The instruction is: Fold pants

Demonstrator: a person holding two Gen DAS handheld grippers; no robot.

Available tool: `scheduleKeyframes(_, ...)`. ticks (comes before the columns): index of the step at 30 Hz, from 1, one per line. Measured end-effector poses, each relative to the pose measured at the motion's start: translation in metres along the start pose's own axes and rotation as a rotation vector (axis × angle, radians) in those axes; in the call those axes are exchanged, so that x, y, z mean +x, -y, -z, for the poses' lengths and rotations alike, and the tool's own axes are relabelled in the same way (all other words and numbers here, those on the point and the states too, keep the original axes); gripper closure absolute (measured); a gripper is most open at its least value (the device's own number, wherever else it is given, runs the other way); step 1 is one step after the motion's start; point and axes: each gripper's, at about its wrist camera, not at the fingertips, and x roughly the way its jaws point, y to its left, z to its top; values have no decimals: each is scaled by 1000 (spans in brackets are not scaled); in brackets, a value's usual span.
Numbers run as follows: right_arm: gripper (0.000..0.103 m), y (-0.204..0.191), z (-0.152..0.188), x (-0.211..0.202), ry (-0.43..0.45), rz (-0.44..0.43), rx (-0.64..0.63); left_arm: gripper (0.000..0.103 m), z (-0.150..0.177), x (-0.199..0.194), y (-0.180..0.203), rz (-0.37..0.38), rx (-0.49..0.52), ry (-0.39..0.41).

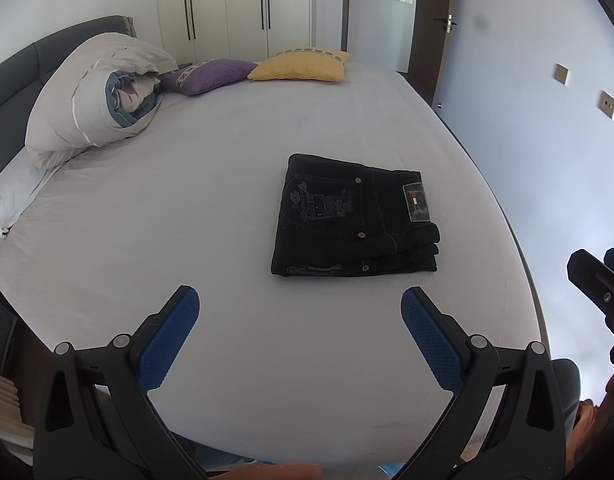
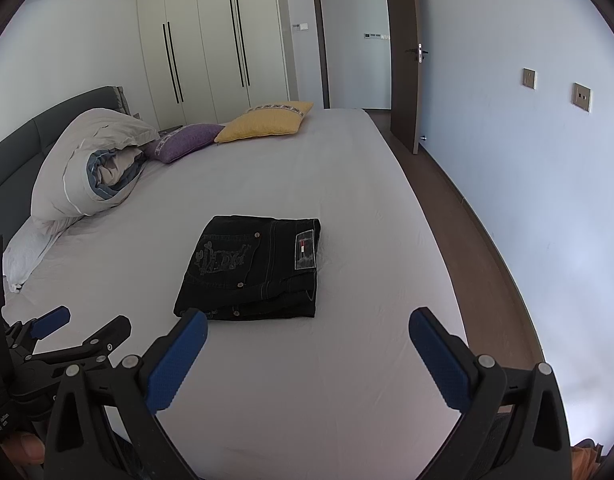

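Black jeans lie folded into a compact rectangle on the white bed sheet, back pocket embroidery and a brand patch facing up. In the right wrist view the same folded pants rest just beyond the fingertips. My left gripper hovers open above the sheet, short of the pants, holding nothing. My right gripper is open too, its left finger tip close to the pants' near corner. The right gripper's fingers show at the right edge of the left wrist view; the left gripper appears at lower left in the right wrist view.
A rolled duvet and a pale pillow lie by the dark headboard. Purple cushion and yellow cushion sit at the far end. The bed's right edge drops to a brown floor beside the wall; an open door stands beyond.
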Motion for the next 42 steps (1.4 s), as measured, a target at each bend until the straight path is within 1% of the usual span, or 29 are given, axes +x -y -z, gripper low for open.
scheduleKeyframes(15,0,1,-1,0,0,-1,-1,0,1,0,1,1,-1,-2)
scheduleKeyframes(20,0,-2,7,0,-3,-4,2,0,3,1,2,5,-2,-4)
scheduleKeyframes(31,0,-2,6,0,-4,-4,2,0,6,2,2,14,-6,-8)
scheduleKeyframes(42,0,-5,13,-1,-13,-8,-1,0,6,3,-6,25,-22,-10)
